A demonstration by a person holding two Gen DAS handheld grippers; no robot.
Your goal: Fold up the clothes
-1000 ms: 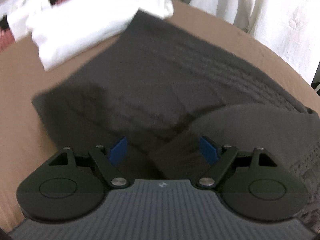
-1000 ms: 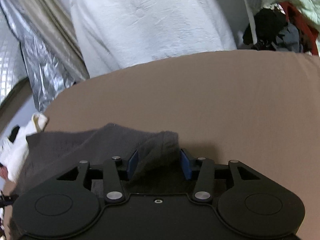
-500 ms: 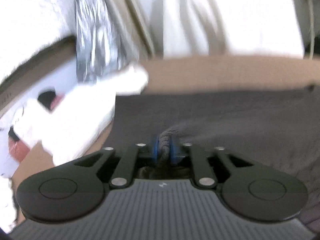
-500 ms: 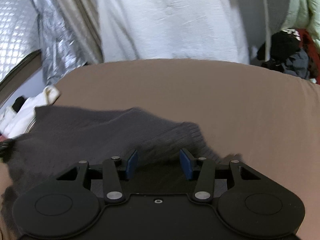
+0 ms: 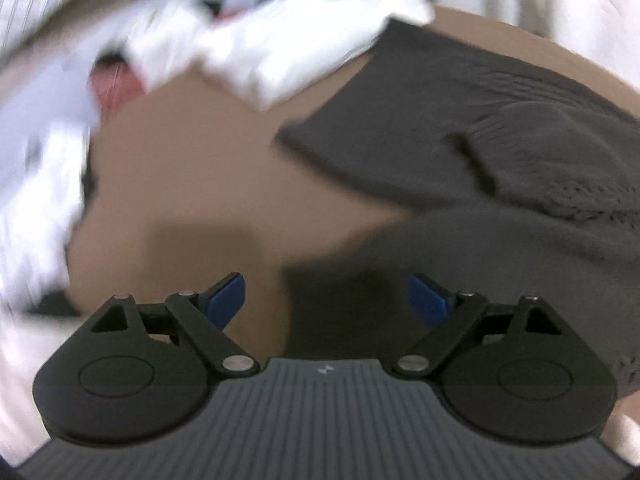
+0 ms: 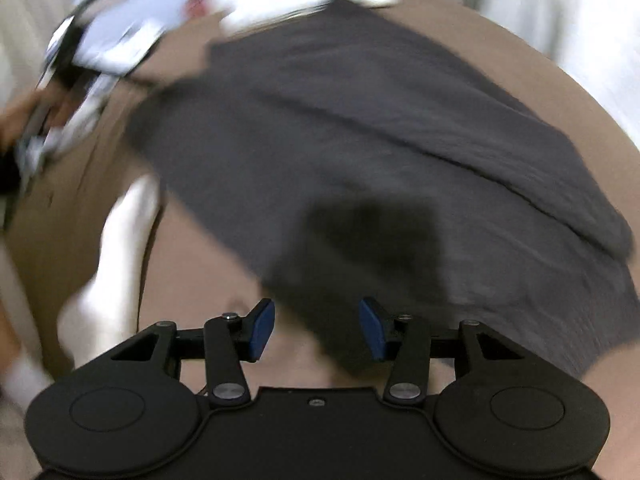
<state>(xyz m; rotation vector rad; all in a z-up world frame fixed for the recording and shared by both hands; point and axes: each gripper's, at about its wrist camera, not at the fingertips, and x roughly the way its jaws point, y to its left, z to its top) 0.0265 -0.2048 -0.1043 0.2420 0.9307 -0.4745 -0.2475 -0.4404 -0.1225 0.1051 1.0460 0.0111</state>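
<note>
Fingers (image 5: 226, 298) of both grippers spread, gripping nothing, the left opening; dark sweater (image 6: 360, 140) lies long-axis diagonally.

The left gripper (image 5: 326, 296) points down over a brown-covered surface (image 5: 208, 168), its jaws opening wide; dark fabric lies below the gap, but the blue fingers (image 5: 226, 295) do not press it. A dark grey knitted garment (image 5: 500, 152) spreads to the right. Blurred white clothes (image 5: 280, 52) lie beyond it.

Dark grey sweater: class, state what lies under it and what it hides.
The dark grey sweater lies on the brown surface, bare around it. Anything under the fabric is covered; its own lower layers cannot be seen.
</note>
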